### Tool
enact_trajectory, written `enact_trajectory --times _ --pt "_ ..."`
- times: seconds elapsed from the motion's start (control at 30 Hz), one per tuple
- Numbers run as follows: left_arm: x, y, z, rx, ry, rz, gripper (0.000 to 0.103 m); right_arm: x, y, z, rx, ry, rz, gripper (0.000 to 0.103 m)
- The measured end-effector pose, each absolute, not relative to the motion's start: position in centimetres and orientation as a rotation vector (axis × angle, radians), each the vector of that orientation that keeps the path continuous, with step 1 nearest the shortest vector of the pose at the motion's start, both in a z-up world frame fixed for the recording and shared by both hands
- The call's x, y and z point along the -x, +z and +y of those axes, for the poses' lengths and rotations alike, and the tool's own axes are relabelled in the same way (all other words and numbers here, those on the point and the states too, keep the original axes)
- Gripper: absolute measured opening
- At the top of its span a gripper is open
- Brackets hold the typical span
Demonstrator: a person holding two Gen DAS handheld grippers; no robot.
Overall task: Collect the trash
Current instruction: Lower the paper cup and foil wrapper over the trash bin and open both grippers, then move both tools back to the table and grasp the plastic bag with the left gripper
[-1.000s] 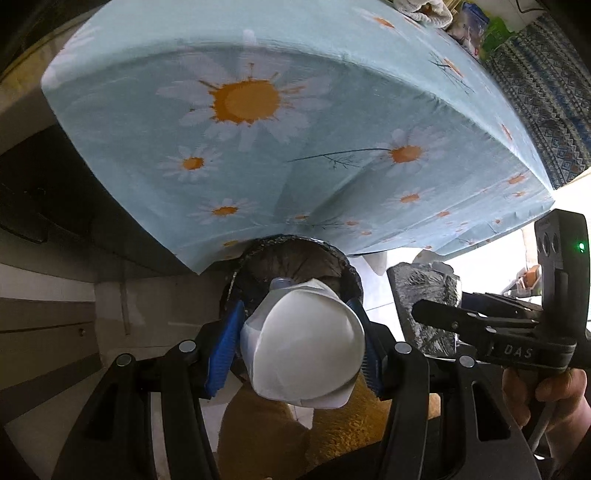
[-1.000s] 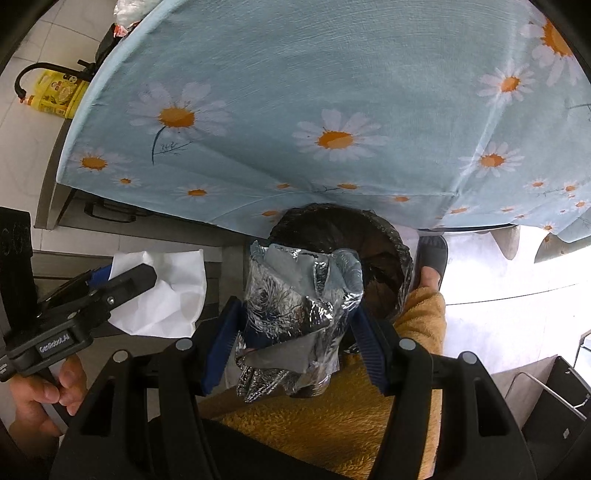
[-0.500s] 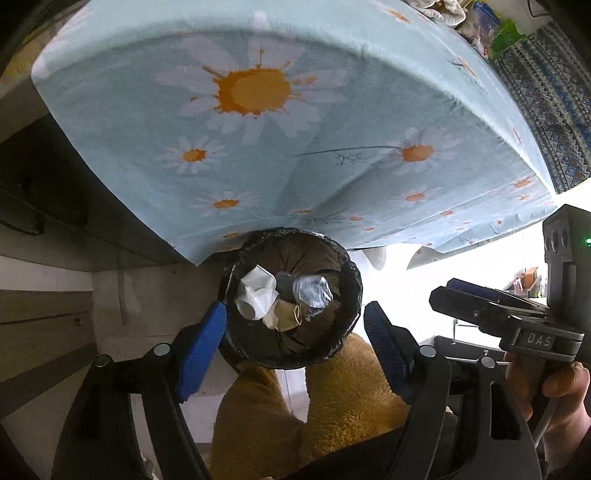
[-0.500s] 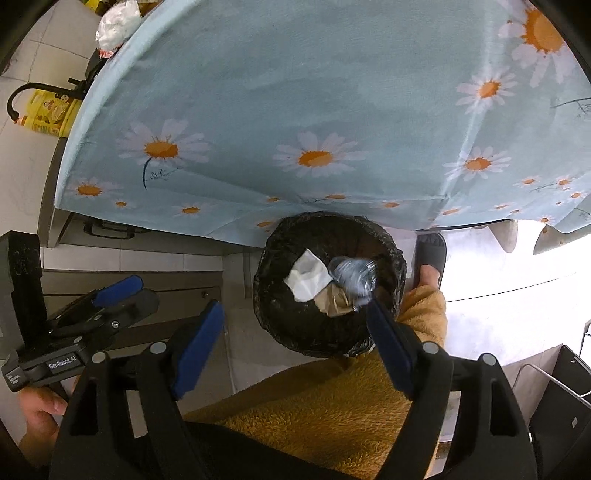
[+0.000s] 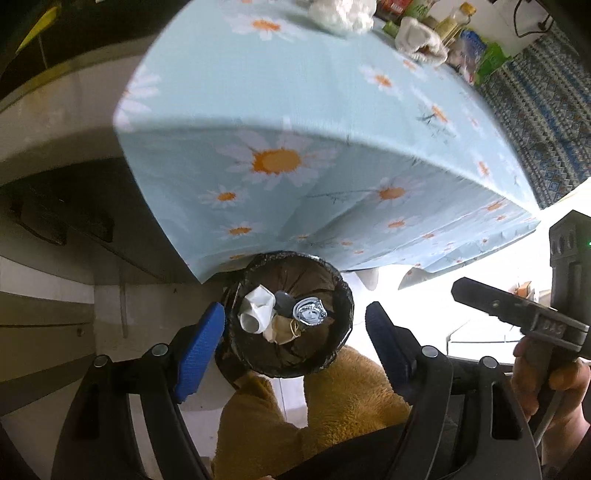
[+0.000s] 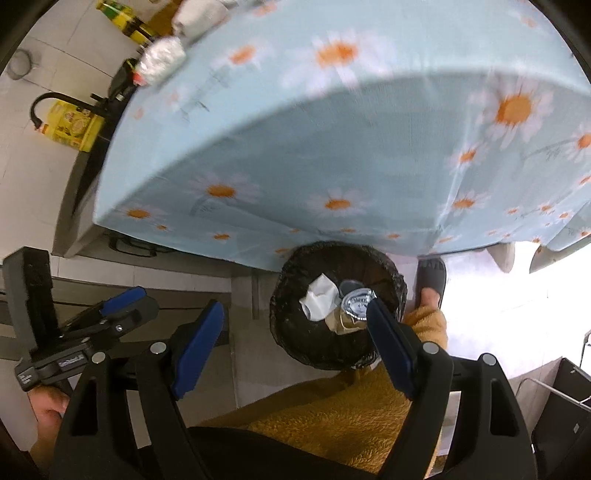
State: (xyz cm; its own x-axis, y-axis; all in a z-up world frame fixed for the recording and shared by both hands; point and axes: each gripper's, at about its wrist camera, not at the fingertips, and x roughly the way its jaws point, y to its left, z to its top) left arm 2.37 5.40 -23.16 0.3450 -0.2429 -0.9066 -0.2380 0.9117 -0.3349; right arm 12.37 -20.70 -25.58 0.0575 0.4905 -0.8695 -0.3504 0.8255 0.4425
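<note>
A black-lined trash bin stands on the floor under the table edge; it also shows in the right wrist view. Inside lie a white crumpled tissue, a silver foil wrapper and a brown scrap. My left gripper is open and empty above the bin. My right gripper is open and empty, above the bin's left side. More trash sits on the table: white crumpled paper and a foil ball.
The table carries a light-blue daisy tablecloth with bottles and packets at its far end. A yellow oil jug stands on the floor at left. My orange-clad legs and a slipper are beside the bin.
Both grippers opened and dropped the white tissue and the foil wrapper into the bin. Both have since risen, bringing the tabletop into view.
</note>
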Motion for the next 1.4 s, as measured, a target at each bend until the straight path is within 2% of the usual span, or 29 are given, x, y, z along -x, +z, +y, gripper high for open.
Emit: enact_trajectory --times 0.07,0.13,0.33,0.47,0.87,1.23,1.37,1.4 --pt "-2.2 -22.3 5.7 0.449 -0.011 1.209 0.076 -12.1 -24.0 -20.9 -0.131 0.637 1.341 0.079" --pt "-2.2 -21.0 6.0 0.437 -0.009 1.180 0.082 -12.0 -22.8 -20.9 -0.127 0.627 1.315 0.079" --pt "-3.7 -16.7 7.3 0.448 -0.020 1.070 0.083 -12.1 -18.8 -21.4 -0.144 0.608 1.237 0.079" --pt "-5.2 -15.4 7.2 0.426 -0.018 1.040 0.092 -12.6 -16.9 -21.9 -0.144 0.617 1.199 0.080" --pt "-13.9 -12.6 6.1 0.363 0.047 1.018 0.093 -19.2 -15.2 -23.7 -0.119 0.666 1.128 0.080" --pt "-23.8 -13.9 6.2 0.306 0.180 1.068 0.093 -28.3 -15.5 -27.7 -0.198 0.699 1.086 0.080" --pt "-25.8 -15.4 6.6 0.289 0.221 1.117 0.090 -30.7 -16.8 -28.1 -0.197 0.724 1.109 0.080" --pt "-26.1 -15.7 6.5 0.280 0.224 1.126 0.084 -31.5 -17.1 -28.0 -0.194 0.738 1.122 0.080"
